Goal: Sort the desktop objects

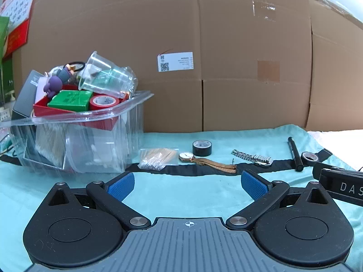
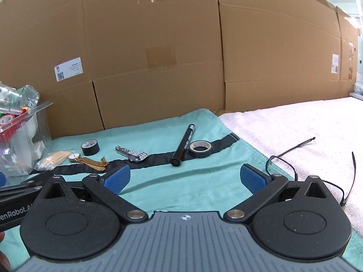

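My left gripper (image 1: 187, 184) is open and empty above the teal cloth. Beyond it lie a bag of cotton swabs (image 1: 158, 158), a gold watch (image 1: 204, 161), a black tape roll (image 1: 202, 147), a silver watch band (image 1: 253, 158), a black marker (image 1: 295, 154) and a second tape roll (image 1: 309, 158). A clear bin (image 1: 77, 133) piled with items stands at the left. My right gripper (image 2: 185, 178) is open and empty; ahead lie the marker (image 2: 183, 145), tape roll (image 2: 200, 149), silver band (image 2: 131, 153), gold watch (image 2: 88, 161) and black tape (image 2: 90, 147). Black glasses (image 2: 317, 172) lie at its right.
A wall of cardboard boxes (image 1: 204, 56) closes the back. A white towel (image 2: 295, 131) covers the table right of the teal cloth (image 2: 181, 188). The left gripper's body (image 2: 18, 195) shows at the right wrist view's left edge. A red calendar (image 1: 18, 11) hangs at far left.
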A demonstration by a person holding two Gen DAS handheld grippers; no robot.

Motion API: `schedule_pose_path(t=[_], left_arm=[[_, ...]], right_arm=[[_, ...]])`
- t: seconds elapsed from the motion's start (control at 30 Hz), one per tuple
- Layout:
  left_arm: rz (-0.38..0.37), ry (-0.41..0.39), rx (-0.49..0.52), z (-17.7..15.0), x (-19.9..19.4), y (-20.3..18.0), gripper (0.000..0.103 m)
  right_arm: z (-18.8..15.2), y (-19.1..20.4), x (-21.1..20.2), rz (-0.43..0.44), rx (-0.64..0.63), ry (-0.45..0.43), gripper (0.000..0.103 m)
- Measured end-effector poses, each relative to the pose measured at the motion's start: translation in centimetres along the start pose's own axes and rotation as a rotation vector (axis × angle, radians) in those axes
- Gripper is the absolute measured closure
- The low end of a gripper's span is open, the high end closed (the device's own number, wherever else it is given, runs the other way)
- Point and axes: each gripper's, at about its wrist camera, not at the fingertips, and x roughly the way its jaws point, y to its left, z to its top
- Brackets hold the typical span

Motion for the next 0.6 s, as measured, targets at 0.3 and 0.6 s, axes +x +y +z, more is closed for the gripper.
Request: schedule_pose_path(t=[0.3,0.6], left_arm=[[-0.002,-0.014,0.009,0.62,-0.64,0.37,0.0],[-0.004,-0.008,0.006,0.57,-0.72,0.68,0.0]], right_arm=[[-0.01,0.21,-0.33,0.009,-0.007,-0.016,0.0],[0.11,0.61,-0.7,0.012,-0.02,-0.025,0.0]])
